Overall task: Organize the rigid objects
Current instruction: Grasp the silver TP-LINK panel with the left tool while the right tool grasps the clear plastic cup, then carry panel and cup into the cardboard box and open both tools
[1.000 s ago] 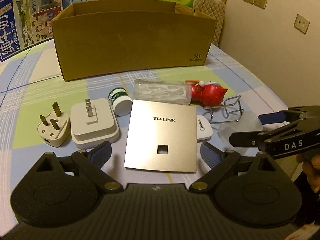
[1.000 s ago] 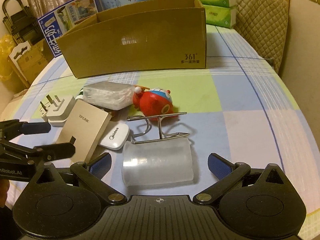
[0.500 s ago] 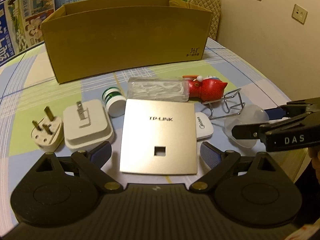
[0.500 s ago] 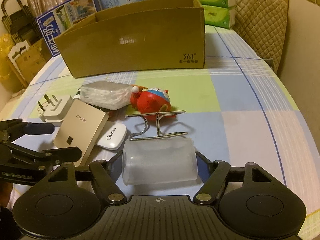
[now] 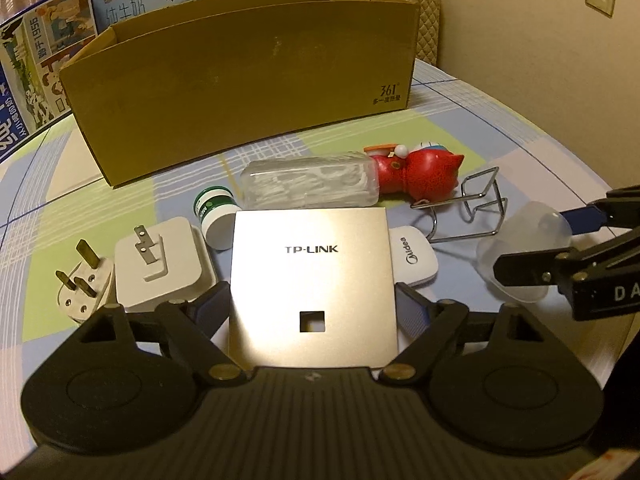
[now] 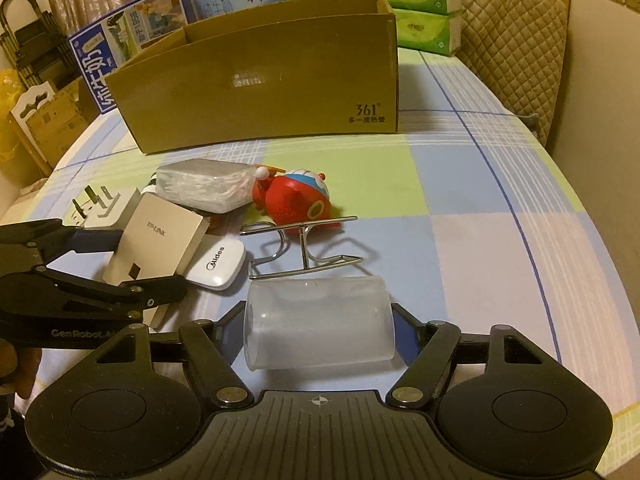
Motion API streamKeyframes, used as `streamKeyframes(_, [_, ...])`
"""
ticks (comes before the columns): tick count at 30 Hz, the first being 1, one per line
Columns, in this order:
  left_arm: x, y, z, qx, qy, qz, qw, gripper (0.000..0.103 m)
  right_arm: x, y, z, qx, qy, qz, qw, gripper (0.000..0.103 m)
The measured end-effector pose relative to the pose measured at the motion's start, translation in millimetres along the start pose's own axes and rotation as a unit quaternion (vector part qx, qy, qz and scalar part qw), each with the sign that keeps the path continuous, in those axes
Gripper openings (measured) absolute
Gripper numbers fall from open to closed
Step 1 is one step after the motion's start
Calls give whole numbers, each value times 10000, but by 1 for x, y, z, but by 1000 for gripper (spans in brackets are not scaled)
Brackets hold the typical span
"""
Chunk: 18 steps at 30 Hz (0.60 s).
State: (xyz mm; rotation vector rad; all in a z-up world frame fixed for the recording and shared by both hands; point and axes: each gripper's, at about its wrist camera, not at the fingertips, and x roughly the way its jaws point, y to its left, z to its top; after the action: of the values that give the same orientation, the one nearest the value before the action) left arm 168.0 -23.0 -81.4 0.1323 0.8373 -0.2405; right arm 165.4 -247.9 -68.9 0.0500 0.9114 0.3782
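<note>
My left gripper [image 5: 313,306] has its fingers against both sides of the gold TP-LINK panel [image 5: 312,280], which lies on the checked cloth. My right gripper [image 6: 318,320] is shut on a frosted plastic cup [image 6: 318,322] lying on its side; the cup also shows in the left wrist view [image 5: 524,256]. The open cardboard box [image 5: 248,76] stands behind the row of objects. Near the panel lie a white three-pin plug [image 5: 82,284], a white adapter [image 5: 160,268], a green-capped jar [image 5: 214,216], a clear plastic case [image 5: 312,186], a red toy [image 5: 420,176], a wire rack [image 5: 472,208] and a white Midea remote [image 5: 414,258].
Milk cartons [image 6: 132,36] and green tissue packs [image 6: 416,0] stand behind the box. A quilted chair back [image 6: 516,40] is at the far right. The table edge curves along the right [image 6: 592,248].
My right gripper closed on the frosted cup. My left gripper moved forward and closed until its fingers reached the sides of the TP-LINK panel.
</note>
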Motion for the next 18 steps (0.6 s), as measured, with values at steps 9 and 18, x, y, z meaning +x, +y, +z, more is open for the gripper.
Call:
streamKeyframes(9, [-21, 4, -6, -178, -91, 133, 9997, 83, -20, 2, -1, 70, -229, -153, 9996, 69])
streamKeyframes(18, [-51, 8, -8, -342, -366, 245, 9984, 83, -46, 11, 4, 10, -705, -224, 9973, 69])
